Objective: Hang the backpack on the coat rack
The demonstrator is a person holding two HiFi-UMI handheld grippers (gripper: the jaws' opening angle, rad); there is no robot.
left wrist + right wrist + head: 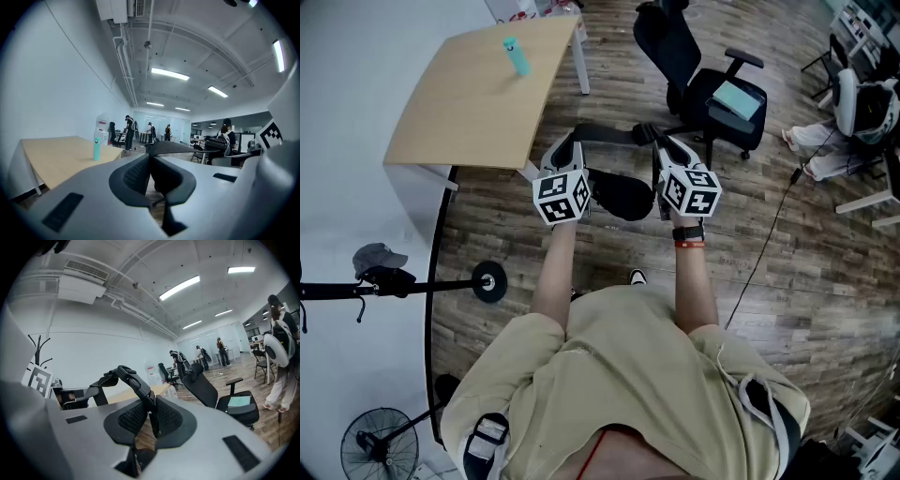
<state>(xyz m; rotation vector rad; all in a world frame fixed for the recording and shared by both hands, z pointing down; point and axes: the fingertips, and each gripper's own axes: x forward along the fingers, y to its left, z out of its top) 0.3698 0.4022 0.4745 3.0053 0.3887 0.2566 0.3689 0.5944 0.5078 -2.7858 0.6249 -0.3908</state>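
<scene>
Backpack (pixel 619 195) hung in the air in front of the person's chest, a dark, slack bundle sagging between the two raised hands, clear of the floor. It looked soft and shapeless, likely light enough to swing, so the body offered no firm hold. The shoulder straps or the top loop seemed the sensible places to take it. The left tongs (pixel 150 171) were clenched on a black mesh strap (pixel 173 147) that ran off to the right. The right tongs (pixel 151 416) were clenched on the other strap (pixel 133 380), a webbing piece with a hard plastic buckle. Carried that way the bag would probably droop and twist when lifted toward a hook.

The wood-plank floor (pixel 825 281) spread across an open office under strip lights. The pale wooden surface (pixel 478 94) stood ahead and to the left, and a black office chair (pixel 703 89) stood to the right of it. The coat rack (pixel 394 284) stood well off to the person's left, with a grey cap (pixel 377 256) hanging on it. A teal bottle (pixel 517 56) stood upright on the surface.
</scene>
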